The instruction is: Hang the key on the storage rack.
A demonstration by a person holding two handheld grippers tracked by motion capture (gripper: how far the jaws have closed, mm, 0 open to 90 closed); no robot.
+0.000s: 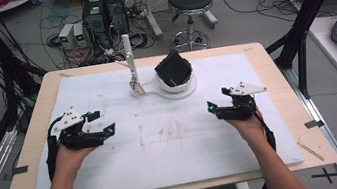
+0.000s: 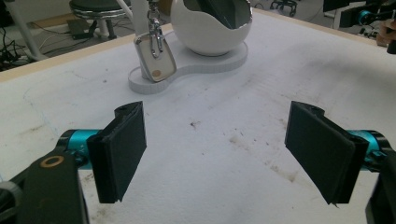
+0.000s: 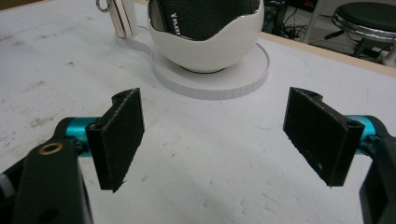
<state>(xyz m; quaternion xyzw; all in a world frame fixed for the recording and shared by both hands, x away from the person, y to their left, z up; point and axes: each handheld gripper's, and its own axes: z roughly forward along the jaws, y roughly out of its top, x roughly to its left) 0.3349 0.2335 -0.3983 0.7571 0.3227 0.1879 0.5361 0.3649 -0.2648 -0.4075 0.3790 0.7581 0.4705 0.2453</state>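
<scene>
A white egg-shaped bowl [image 1: 177,86] stands on a white base at the far middle of the mat, with a black leather wallet [image 1: 172,67] standing tilted inside it. Beside it a white post [image 1: 128,55] rises from the same base, and a key fob [image 1: 136,88] hangs from it. My left gripper [image 1: 103,122] rests open on the left of the mat, its jaws wide apart with nothing between them [image 2: 217,154]. My right gripper [image 1: 217,98] is open on the right side, jaws empty [image 3: 217,144]. The bowl [image 3: 205,51] and the wallet [image 3: 205,16] lie just ahead of it.
A white mat [image 1: 164,145] with brownish stains covers most of the wooden table [image 1: 274,73]. Beyond the far edge are a black stool [image 1: 189,0], computer boxes [image 1: 104,13] and loose cables on the floor. Black frame posts stand at both sides.
</scene>
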